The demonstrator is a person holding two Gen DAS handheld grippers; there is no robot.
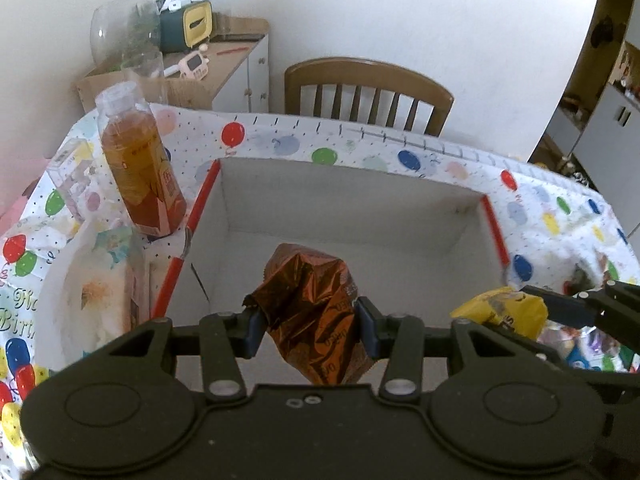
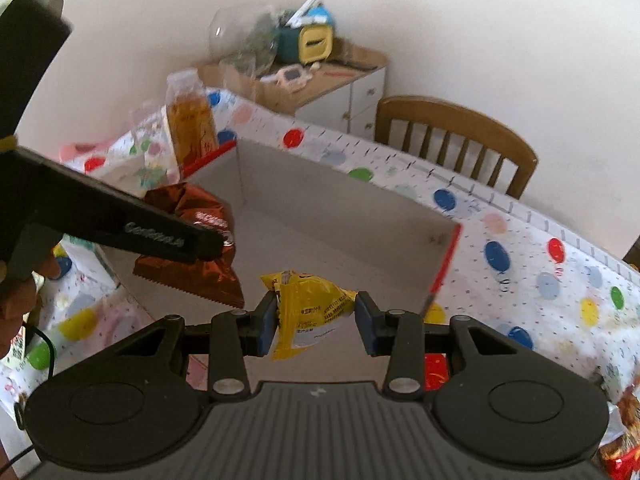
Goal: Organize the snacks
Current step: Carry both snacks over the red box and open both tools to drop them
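Observation:
My left gripper [image 1: 310,324] is shut on a crinkled brown foil snack packet [image 1: 316,312] and holds it above the near edge of an open white cardboard box [image 1: 352,204] with red rims. My right gripper [image 2: 316,322] is shut on a yellow snack packet [image 2: 310,312], held above the same box [image 2: 320,208]. The right gripper with the yellow packet [image 1: 504,310] shows at the right of the left wrist view. The left gripper with the brown packet [image 2: 192,240] shows at the left of the right wrist view. The box interior looks bare.
A bottle of amber drink [image 1: 138,164] stands left of the box on the balloon-print tablecloth [image 1: 360,148]. A clear small box [image 1: 70,178] and a white packet [image 1: 100,284] lie left. More snack packets [image 2: 624,432] lie at the right. A wooden chair [image 1: 368,92] stands behind the table.

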